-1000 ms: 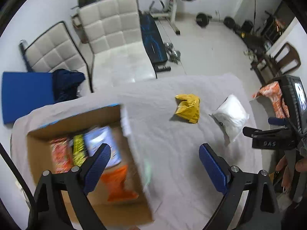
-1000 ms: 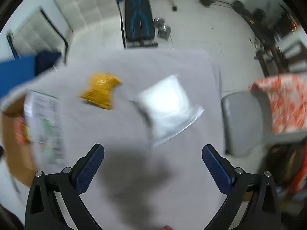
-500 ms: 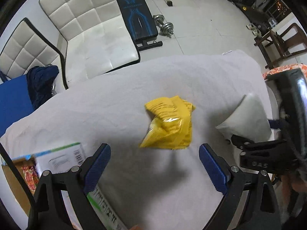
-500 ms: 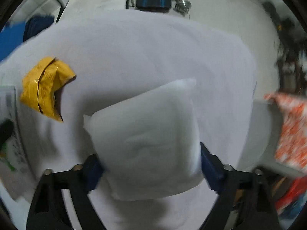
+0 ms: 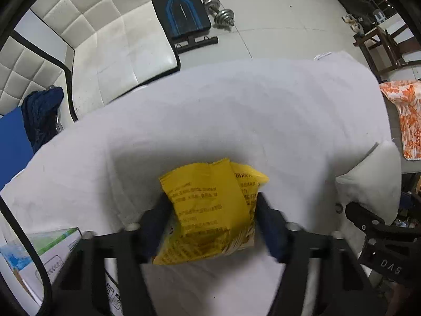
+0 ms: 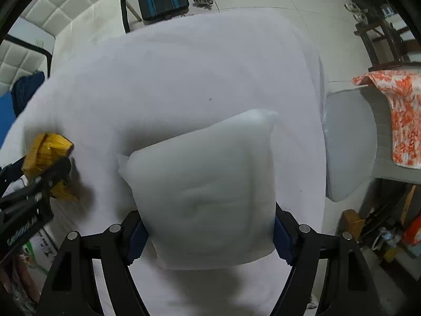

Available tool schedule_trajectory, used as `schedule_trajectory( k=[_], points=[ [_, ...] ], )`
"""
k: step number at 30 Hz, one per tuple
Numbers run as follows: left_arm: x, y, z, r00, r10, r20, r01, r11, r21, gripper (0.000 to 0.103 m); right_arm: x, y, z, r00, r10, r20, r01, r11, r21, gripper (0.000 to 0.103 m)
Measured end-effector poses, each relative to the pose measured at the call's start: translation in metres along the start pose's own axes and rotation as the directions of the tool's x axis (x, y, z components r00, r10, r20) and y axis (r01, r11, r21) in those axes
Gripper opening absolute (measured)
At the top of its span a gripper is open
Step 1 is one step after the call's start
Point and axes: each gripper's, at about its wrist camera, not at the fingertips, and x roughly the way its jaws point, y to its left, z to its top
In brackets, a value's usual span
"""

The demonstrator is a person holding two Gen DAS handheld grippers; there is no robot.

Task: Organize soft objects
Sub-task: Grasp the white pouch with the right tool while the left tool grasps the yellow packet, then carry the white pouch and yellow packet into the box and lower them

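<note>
A crumpled yellow snack bag [image 5: 210,208] lies on the white-covered table [image 5: 236,121]. My left gripper [image 5: 213,218] has its blue pads pressed against both sides of the bag. A white pillow-like pouch [image 6: 208,194] sits between the fingers of my right gripper [image 6: 208,234], whose pads touch its two sides. In the right wrist view the left gripper [image 6: 47,173] and the yellow bag [image 6: 47,152] show at the far left. In the left wrist view the white pouch [image 5: 373,181] and the right gripper show at the right edge.
A cardboard box flap with printed labels [image 5: 44,258] is at the lower left. Two white padded chairs [image 5: 110,31] stand beyond the table. A grey seat [image 6: 347,142] with an orange patterned cloth [image 6: 400,115] is to the right. A weight bench and dumbbell [image 5: 221,15] lie on the floor.
Both grippers moved forward and down from the box side. The left closed on the yellow bag; the right closed on the white pouch.
</note>
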Motion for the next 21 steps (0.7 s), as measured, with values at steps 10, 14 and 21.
schedule_trajectory(
  k=[10, 14, 21],
  points=[
    [-0.01, 0.003, -0.015, 0.998, -0.033, 0.044, 0.035, 0.999, -0.036, 0.041, 0.005, 0.019, 0.005, 0.995, -0.099, 0.006, 0.1, 0.994, -0.048, 0.068],
    [-0.024, 0.008, -0.03, 0.996, -0.058, 0.063, 0.061, 0.997, -0.053, 0.041, -0.004, 0.026, -0.008, 0.996, -0.082, 0.019, 0.083, 0.996, -0.039, 0.067],
    [-0.071, 0.021, -0.078, 0.979, -0.131, 0.154, 0.143, 0.987, -0.071, 0.041, -0.033, 0.043, -0.06, 0.996, -0.018, 0.085, 0.023, 0.998, -0.054, 0.066]
  ],
)
